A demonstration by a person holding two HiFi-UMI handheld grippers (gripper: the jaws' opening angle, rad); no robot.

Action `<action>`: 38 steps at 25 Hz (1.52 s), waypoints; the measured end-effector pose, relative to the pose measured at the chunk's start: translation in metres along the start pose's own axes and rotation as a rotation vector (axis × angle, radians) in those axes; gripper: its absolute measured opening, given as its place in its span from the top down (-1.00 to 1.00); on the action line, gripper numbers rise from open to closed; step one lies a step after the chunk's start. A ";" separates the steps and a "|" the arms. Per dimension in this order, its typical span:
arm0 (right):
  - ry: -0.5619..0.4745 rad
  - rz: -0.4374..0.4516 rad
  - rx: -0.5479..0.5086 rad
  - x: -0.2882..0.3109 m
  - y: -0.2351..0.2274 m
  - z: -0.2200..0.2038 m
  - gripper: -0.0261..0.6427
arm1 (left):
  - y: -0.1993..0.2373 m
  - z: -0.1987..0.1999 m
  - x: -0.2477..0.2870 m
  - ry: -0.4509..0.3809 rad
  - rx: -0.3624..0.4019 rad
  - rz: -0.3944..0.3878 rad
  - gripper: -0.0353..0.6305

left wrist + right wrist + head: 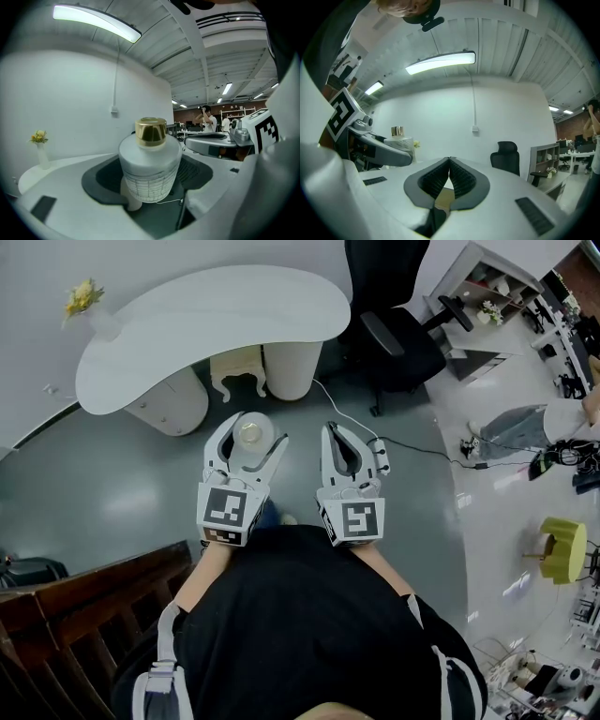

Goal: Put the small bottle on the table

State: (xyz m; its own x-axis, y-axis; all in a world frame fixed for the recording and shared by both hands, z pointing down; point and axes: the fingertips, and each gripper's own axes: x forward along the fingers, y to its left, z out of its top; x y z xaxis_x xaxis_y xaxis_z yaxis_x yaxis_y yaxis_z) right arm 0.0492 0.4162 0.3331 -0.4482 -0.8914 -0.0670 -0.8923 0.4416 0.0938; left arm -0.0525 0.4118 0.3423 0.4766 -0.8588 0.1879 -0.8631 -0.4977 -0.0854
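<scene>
Left gripper (pixel 251 430) fingers (pixel 101 180) stood wide, clamped on the small bottle (pixel 150 164). Its white body sat upright between the pads, gold cap (pixel 150 131) on top. The bottle was held in the air over the grey floor (pixel 112 484), short of the white desk (pixel 216 324) and clear of it. Right gripper (pixel 449 161) fingers were closed tip to tip with nothing between them, just beside the left.

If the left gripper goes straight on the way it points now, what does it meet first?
Probably the curved white table top, just ahead: the left gripper, shut on the small white bottle with a gold cap, seems to look slightly down over it. Depth is unclear.
</scene>
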 end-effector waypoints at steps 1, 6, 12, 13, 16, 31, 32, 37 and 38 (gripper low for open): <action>0.001 0.002 0.001 0.002 -0.002 0.000 0.86 | 0.001 0.001 0.002 0.000 0.001 0.003 -0.11; -0.003 -0.001 0.000 0.019 -0.011 -0.004 0.86 | 0.010 0.002 0.018 -0.005 -0.001 0.005 -0.11; -0.009 -0.009 -0.022 0.048 -0.016 -0.006 0.86 | 0.033 0.002 0.043 -0.015 -0.005 -0.007 -0.11; -0.010 -0.009 -0.024 0.054 -0.018 -0.007 0.86 | 0.037 0.003 0.049 -0.016 -0.004 -0.010 -0.11; -0.009 -0.017 -0.030 0.080 -0.026 -0.011 0.86 | 0.054 0.005 0.071 -0.018 -0.001 -0.019 -0.11; 0.013 -0.107 -0.028 0.231 -0.065 -0.024 0.86 | 0.162 0.020 0.191 -0.025 0.019 -0.100 -0.11; 0.017 -0.111 -0.031 0.238 -0.067 -0.025 0.86 | 0.165 0.021 0.198 -0.025 0.018 -0.108 -0.11; 0.034 -0.132 -0.040 0.267 -0.075 -0.031 0.86 | 0.182 0.019 0.224 -0.023 0.009 -0.140 -0.11; 0.047 -0.134 -0.040 0.271 -0.075 -0.033 0.86 | 0.185 0.018 0.227 -0.022 0.007 -0.144 -0.11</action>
State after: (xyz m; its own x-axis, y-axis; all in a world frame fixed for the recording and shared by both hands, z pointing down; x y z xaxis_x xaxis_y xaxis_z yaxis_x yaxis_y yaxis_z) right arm -0.0038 0.1384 0.3406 -0.3212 -0.9464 -0.0351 -0.9407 0.3146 0.1267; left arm -0.1012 0.1221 0.3512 0.5992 -0.7808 0.1768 -0.7843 -0.6168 -0.0660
